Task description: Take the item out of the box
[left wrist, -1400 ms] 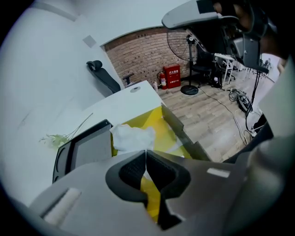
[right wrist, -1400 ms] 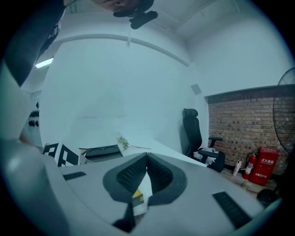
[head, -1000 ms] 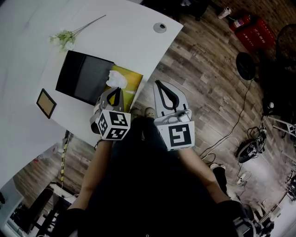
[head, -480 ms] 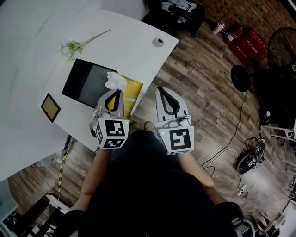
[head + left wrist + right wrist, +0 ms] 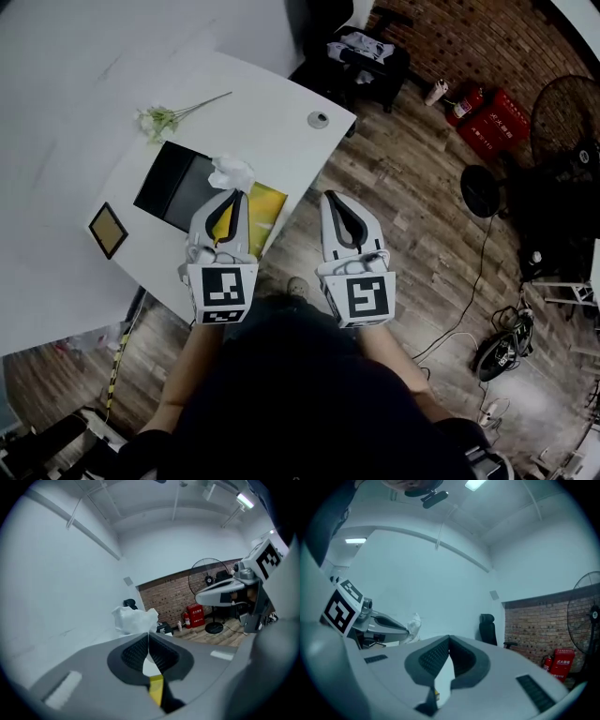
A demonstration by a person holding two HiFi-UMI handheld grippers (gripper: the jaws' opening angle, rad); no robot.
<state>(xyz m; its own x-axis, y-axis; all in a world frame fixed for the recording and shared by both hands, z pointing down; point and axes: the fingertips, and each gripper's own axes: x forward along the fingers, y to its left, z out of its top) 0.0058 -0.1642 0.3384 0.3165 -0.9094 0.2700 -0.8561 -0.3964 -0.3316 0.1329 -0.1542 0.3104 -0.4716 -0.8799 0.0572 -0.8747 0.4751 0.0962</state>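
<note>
Left gripper view: left gripper [image 5: 148, 633] clenched on a white crumpled wad [image 5: 135, 619] at its tips. Head view: right gripper [image 5: 330, 197] closed and empty, black box [image 5: 173, 192] by the table [image 5: 272, 103] edge nearest the person

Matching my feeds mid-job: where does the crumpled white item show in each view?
Head view: crumpled white item at the left claw tip, upper left of centre.
Left gripper view: the item just beyond the shut claw, centre.
Right gripper view: the item left of centre, at the other claw's tip.
Shared landmark: red crate by the brick wall.
</note>
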